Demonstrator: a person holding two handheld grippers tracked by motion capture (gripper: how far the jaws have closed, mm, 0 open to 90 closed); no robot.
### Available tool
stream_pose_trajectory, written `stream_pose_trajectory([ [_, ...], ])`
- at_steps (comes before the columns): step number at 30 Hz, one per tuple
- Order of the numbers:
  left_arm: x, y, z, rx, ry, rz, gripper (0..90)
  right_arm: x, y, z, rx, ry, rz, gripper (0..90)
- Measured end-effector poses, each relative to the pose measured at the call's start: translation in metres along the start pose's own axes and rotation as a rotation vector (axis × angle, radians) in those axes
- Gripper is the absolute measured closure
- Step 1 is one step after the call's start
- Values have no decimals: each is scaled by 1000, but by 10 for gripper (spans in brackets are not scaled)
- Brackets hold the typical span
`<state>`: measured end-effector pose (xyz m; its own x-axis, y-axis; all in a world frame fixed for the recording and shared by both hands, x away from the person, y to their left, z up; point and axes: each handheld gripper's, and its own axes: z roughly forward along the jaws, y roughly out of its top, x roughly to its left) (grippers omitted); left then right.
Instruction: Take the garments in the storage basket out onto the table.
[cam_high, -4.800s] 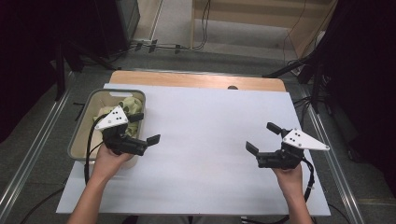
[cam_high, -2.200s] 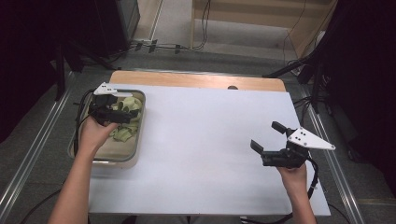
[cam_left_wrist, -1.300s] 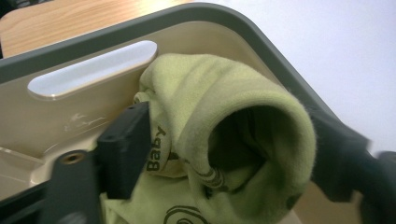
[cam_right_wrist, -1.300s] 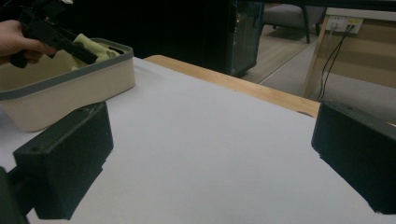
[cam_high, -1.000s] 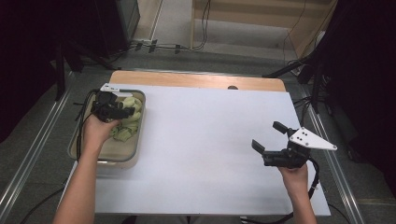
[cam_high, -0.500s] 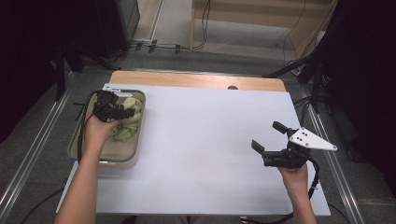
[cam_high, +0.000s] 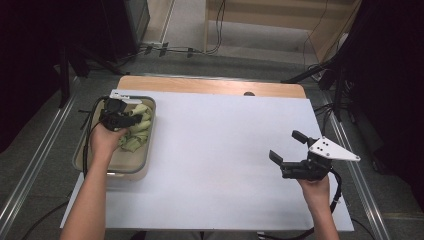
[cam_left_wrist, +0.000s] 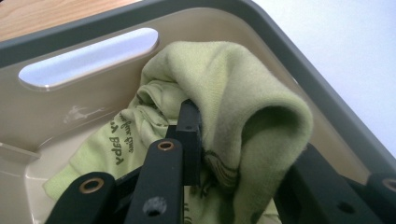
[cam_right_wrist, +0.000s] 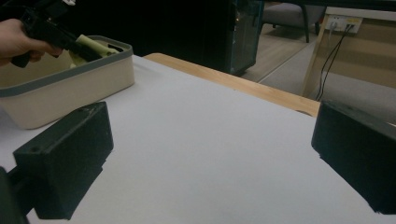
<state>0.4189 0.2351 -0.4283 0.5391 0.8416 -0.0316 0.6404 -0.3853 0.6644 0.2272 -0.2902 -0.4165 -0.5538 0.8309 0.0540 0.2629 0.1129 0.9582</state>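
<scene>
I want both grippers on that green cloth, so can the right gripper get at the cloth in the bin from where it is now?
Probably yes, with a long reach. The right gripper hovers open over bare white table, nothing between it and the bin. The left gripper already grips the green cloth there, so space is tight.

Lab-like recording space, black curtains (cam_high: 45, 55), floor cables (cam_high: 175, 50), white-covered table (cam_high: 220, 150)
</scene>
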Motion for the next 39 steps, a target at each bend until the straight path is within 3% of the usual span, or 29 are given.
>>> stream_pose_trajectory([
  [10,4,-1,-14,-59,-64,41,797,-1,0,-1,-6,-2,0,0],
  [20,5,-2,-24,-114,-117,53,804,-2,0,-2,-8,-2,2,0],
  [29,8,-3,-39,-191,-187,90,805,-2,0,-1,-5,0,4,0],
  [39,5,-4,-51,-250,-233,146,805,-2,0,-1,-7,2,4,0],
])
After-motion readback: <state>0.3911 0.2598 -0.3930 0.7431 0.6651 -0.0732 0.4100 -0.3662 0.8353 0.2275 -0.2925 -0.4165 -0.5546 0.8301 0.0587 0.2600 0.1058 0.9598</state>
